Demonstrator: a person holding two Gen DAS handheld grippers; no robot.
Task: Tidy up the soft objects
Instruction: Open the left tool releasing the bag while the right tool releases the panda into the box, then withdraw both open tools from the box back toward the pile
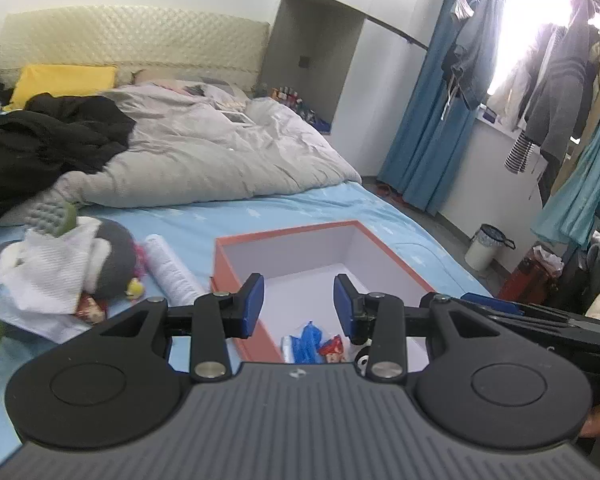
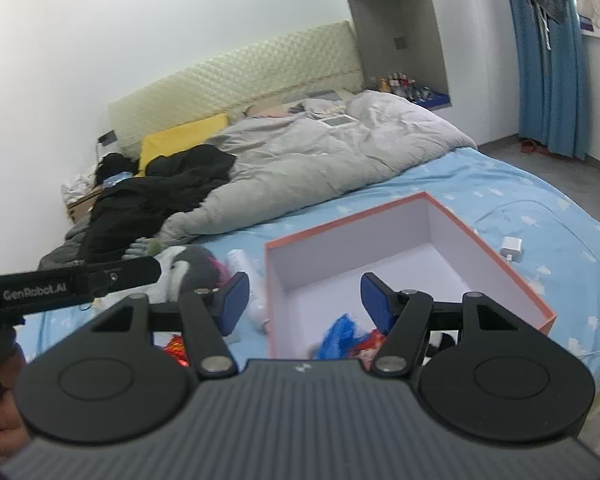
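— How far along are we?

— Early, I judge. In the box (image 1: 288, 240) I see only a blue bag (image 1: 306, 340) and a red packet (image 1: 332, 347) at its near end.

— And what's left?

— The plush toy (image 1: 100, 256), white cloth (image 1: 48, 276) and rolled towel (image 1: 170, 268) lie on the bed (image 1: 300, 208) at nine o'clock of the box.

— Holding anything?

— No. My left gripper (image 1: 299, 306) and right gripper (image 2: 304, 304) hang over the box, fingers spread, empty.

Box (image 1: 384, 248) contents partly hidden behind left tongs (image 1: 299, 304); plush (image 1: 112, 256) blurred.

Grey duvet (image 1: 204, 152), blue curtain (image 2: 548, 60)
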